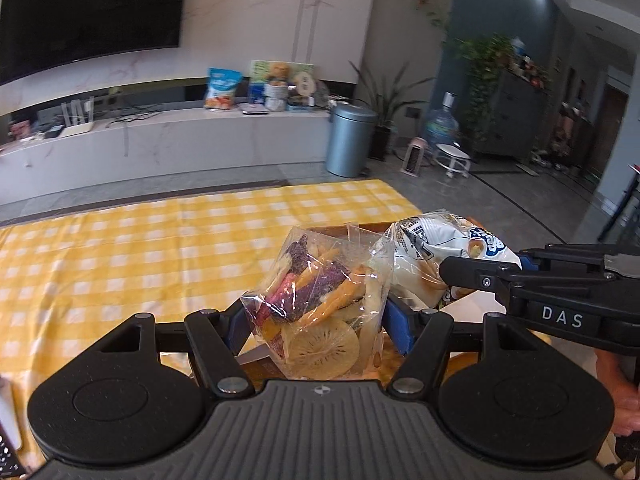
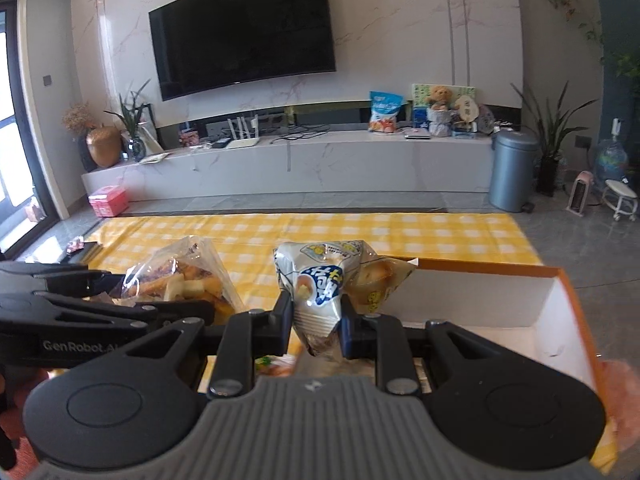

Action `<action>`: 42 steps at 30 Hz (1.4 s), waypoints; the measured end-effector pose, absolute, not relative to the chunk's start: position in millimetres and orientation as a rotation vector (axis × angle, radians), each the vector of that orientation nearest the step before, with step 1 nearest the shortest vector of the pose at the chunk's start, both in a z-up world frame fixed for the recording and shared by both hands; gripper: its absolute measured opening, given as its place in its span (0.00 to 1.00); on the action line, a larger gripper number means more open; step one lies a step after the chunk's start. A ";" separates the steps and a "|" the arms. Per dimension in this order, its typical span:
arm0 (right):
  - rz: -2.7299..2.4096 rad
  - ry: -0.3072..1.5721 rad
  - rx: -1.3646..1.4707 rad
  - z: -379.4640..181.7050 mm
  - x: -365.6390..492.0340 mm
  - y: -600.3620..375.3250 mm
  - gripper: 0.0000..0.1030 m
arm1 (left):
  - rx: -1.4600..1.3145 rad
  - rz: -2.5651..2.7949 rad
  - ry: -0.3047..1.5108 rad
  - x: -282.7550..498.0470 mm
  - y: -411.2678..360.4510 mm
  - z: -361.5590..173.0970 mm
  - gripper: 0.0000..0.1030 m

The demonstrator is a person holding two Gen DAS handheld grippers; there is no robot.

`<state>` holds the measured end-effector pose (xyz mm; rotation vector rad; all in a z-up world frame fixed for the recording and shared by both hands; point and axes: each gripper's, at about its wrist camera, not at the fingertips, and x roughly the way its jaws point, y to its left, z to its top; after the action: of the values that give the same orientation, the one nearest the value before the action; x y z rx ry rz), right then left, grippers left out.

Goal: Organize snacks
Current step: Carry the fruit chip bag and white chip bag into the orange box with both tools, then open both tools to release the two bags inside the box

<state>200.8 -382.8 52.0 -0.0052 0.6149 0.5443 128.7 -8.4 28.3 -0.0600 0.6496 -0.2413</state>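
A clear bag of dried fruit and vegetable chips (image 1: pixel 320 304) is held above the yellow checked tablecloth (image 1: pixel 140 248), with my left gripper (image 1: pixel 320 324) shut on its lower part. The same bag (image 2: pixel 180 284) shows at the left of the right wrist view. A white snack packet with blue lettering (image 2: pixel 320 292) is pinched at its crumpled end by my right gripper (image 2: pixel 316 326), which is shut on it. This packet (image 1: pixel 440 252) also appears at the right of the left wrist view. Both bags hang side by side in the air.
An open orange-edged box with a white inside (image 2: pixel 520 312) lies under and right of the right gripper. More packets lie below the grippers. Beyond the table edge stand a grey bin (image 2: pixel 514 170), a TV bench (image 2: pixel 320 160) and a pink box (image 2: pixel 108 200) on the floor.
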 end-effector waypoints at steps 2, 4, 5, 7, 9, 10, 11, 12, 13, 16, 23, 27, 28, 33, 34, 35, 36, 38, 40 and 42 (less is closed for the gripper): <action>0.514 0.615 -0.023 51.7 203.5 -396.2 0.20 | -0.042 -0.279 0.656 137.5 -21.1 30.0 0.75; 0.486 0.616 -0.039 50.1 206.4 -407.2 0.20 | -0.037 -0.326 0.670 148.3 -34.7 31.0 0.75; 0.469 0.617 -0.046 48.7 208.3 -413.0 0.20 | -0.036 -0.345 0.678 153.7 -39.8 30.9 0.75; 0.439 0.621 -0.057 45.5 213.8 -423.6 0.20 | -0.024 -0.378 0.693 165.2 -51.8 29.0 0.75; 0.415 0.631 -0.062 40.8 218.1 -433.2 0.20 | -0.006 -0.404 0.710 175.3 -63.7 24.9 0.75; 0.406 0.635 -0.065 38.8 220.7 -437.4 0.20 | -0.001 -0.417 0.720 180.7 -68.6 22.3 0.75; 0.397 0.640 -0.070 36.4 223.8 -441.6 0.20 | 0.005 -0.431 0.730 185.2 -73.2 19.3 0.75; 0.388 0.646 -0.074 34.1 226.8 -445.6 0.20 | 0.013 -0.444 0.742 191.0 -77.6 16.0 0.75; 0.378 0.653 -0.079 32.0 230.6 -448.5 0.20 | 0.020 -0.458 0.757 196.2 -82.3 12.1 0.75; 0.349 0.679 -0.093 24.5 240.2 -456.7 0.20 | 0.041 -0.489 0.785 209.6 -96.0 1.5 0.75; 0.319 0.745 -0.147 2.8 263.7 -468.7 0.20 | 0.069 -0.546 0.859 237.2 -115.9 -24.1 0.75; 0.310 0.787 -0.171 -12.1 282.1 -470.2 0.20 | 0.087 -0.556 0.896 250.6 -126.9 -38.0 0.75; 0.310 0.799 -0.180 -15.6 286.3 -469.7 0.20 | 0.093 -0.557 0.905 253.0 -128.7 -40.7 0.75; 0.305 0.825 -0.219 -30.5 300.7 -465.3 0.20 | 0.121 -0.575 0.948 264.8 -138.3 -56.6 0.75; 0.305 0.834 -0.228 -32.7 301.9 -463.4 0.20 | 0.123 -0.573 0.958 267.3 -139.7 -59.5 0.75; 0.302 0.841 -0.240 -34.3 302.1 -461.4 0.20 | 0.127 -0.569 0.968 269.2 -140.6 -62.3 0.75; 0.298 0.846 -0.253 -37.4 303.9 -460.5 0.20 | 0.132 -0.565 0.979 270.9 -141.3 -65.1 0.75; 0.296 0.860 -0.266 -42.4 307.1 -459.8 0.20 | 0.138 -0.553 0.999 274.3 -142.5 -70.6 0.75; 0.296 0.881 -0.269 -47.1 311.9 -459.6 0.20 | 0.143 -0.549 1.022 277.2 -143.1 -75.6 0.75; 0.296 0.894 -0.277 -51.0 317.2 -459.1 0.20 | 0.146 -0.547 1.048 281.0 -143.5 -79.0 0.75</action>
<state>317.2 -459.1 -51.0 -0.2769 0.8941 0.2956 281.0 -143.5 -79.0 0.1462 1.0475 -0.5471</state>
